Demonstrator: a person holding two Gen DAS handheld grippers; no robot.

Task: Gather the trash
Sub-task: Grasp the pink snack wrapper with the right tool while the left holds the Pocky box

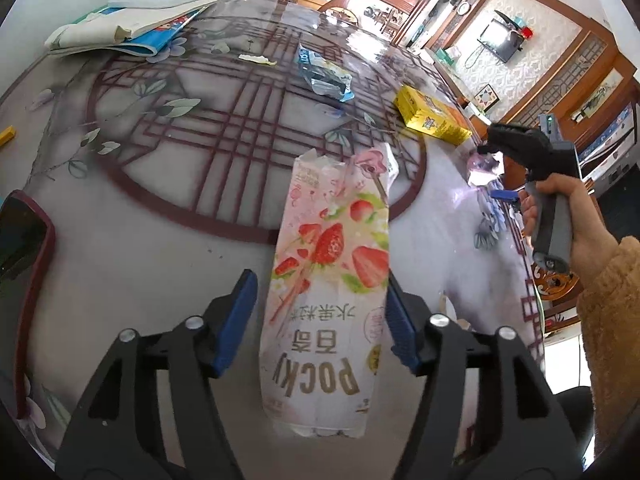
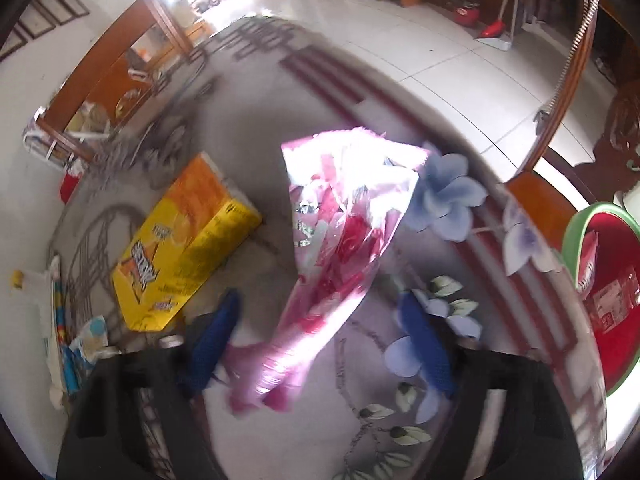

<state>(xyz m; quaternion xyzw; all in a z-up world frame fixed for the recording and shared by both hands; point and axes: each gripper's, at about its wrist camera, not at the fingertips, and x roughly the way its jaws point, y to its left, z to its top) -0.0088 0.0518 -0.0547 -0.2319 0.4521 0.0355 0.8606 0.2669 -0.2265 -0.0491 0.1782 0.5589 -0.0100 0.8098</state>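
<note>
A pink strawberry Pocky wrapper (image 1: 328,280) lies flat on the glass-topped patterned table (image 1: 140,240). My left gripper (image 1: 320,280) straddles it with jaws open: the left pad (image 1: 238,320) stands clear of it, while the right pad (image 1: 400,328) is at its edge. A shiny, crumpled pink foil wrapper (image 2: 340,240) sits between the fingers of my right gripper (image 2: 320,298). That view is blurred, and gaps show on both sides of the foil. The left wrist view also shows a hand holding the right gripper (image 1: 496,184) over the foil (image 1: 482,172) near the table's right edge.
A yellow box (image 2: 188,248) lies left of the foil. A blue and silver wrapper (image 1: 324,76) and a paper scrap (image 1: 258,59) lie farther back. Books (image 1: 120,28) are stacked at the far left. A green-rimmed red bin (image 2: 572,240) holding trash stands off the table's right edge.
</note>
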